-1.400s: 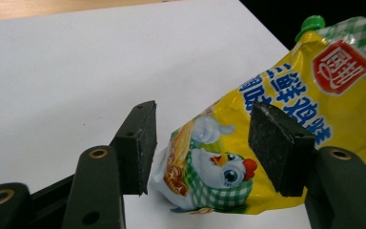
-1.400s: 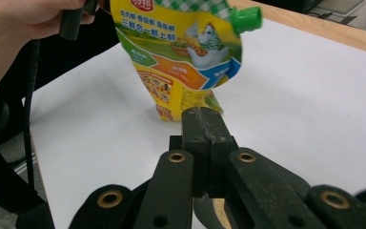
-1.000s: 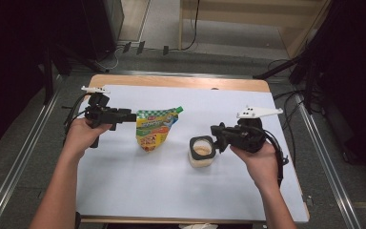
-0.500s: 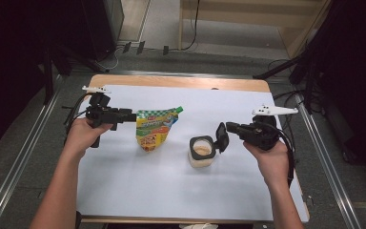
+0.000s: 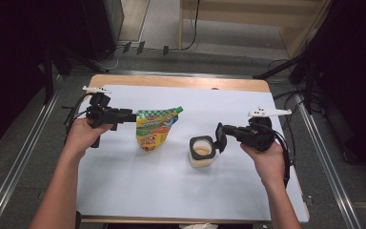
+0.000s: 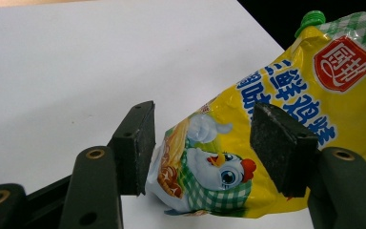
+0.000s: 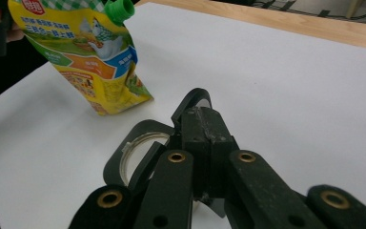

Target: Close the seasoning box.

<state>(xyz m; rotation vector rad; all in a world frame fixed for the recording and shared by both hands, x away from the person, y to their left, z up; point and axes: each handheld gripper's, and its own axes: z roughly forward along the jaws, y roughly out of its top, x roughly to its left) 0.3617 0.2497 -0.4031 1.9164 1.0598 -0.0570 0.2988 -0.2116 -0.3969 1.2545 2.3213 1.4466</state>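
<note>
A yellow and green spout pouch (image 5: 155,129) with a green cap (image 7: 119,9) hangs tilted over the white sheet. My left gripper (image 5: 132,117) is shut on its bottom end, which sits between the two pads (image 6: 136,143). To its right stands a small clear jar (image 5: 201,156) with a black rim (image 7: 133,145) and pale contents. Its hinged black lid (image 5: 220,136) is flipped up on the right side. My right gripper (image 5: 225,134) is shut on that lid (image 7: 190,101), its jaws pressed together.
A white sheet (image 5: 171,191) covers the wooden table (image 5: 181,82), whose far edge shows bare wood. Metal rails (image 5: 24,157) run along both sides, and cables (image 5: 286,143) trail from the right gripper. Dark equipment stands beyond the table.
My right gripper has drawn to the right, away from the jar, and the black lid has swung up and open with it. The left gripper and pouch have stayed put.
</note>
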